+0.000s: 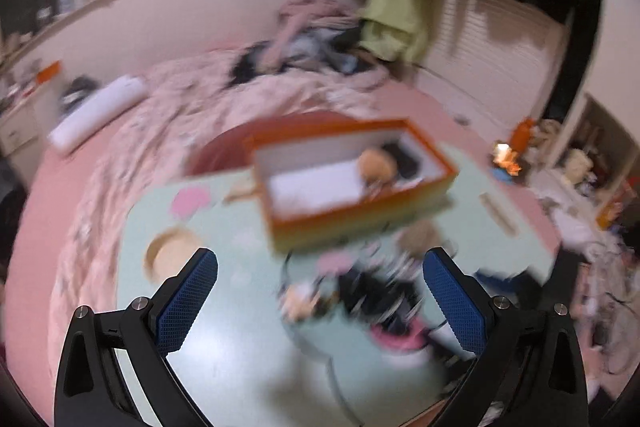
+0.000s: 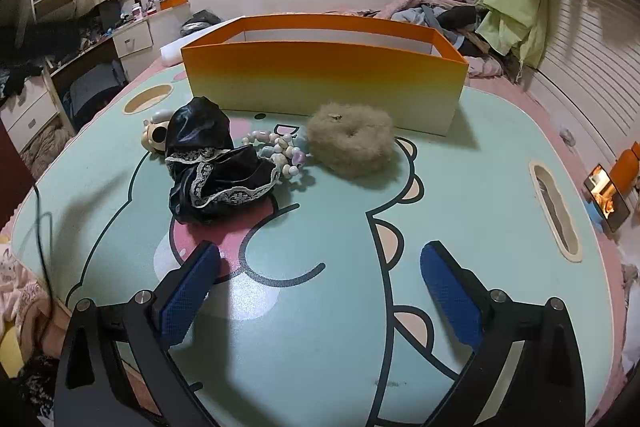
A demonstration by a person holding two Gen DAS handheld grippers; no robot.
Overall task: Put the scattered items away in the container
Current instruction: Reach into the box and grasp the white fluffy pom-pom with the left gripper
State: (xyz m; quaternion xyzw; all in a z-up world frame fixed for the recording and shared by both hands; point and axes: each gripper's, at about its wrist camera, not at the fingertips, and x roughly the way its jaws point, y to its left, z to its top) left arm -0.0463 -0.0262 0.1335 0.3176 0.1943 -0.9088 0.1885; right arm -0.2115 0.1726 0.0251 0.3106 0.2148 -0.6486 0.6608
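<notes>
A mint-green table printed with a cartoon dinosaur sits on a bed with a pink cover in a cluttered bedroom; clothes are heaped at the far end, dark garments hang at the upper right, and a desk with drawers stands at the left. At the table's far side stands the orange box, open at the top. From the left wrist, which looks down from higher up through heavy motion blur, the box shows a white floor with a tan round item and something dark lying at its right end; what they are cannot be told. In front of the box, on the table, lie a fuzzy beige scrunchie, touching or just short of the box wall, a string of pastel beads just left of it, a black lace-trimmed scrunchie against the beads, and a cream hair clip half hidden behind the black one. The right gripper hovers near the table's near edge, jaws wide apart and empty, well short of the items. The left gripper also has its jaws spread, holding nothing, above the blurred pile.
</notes>
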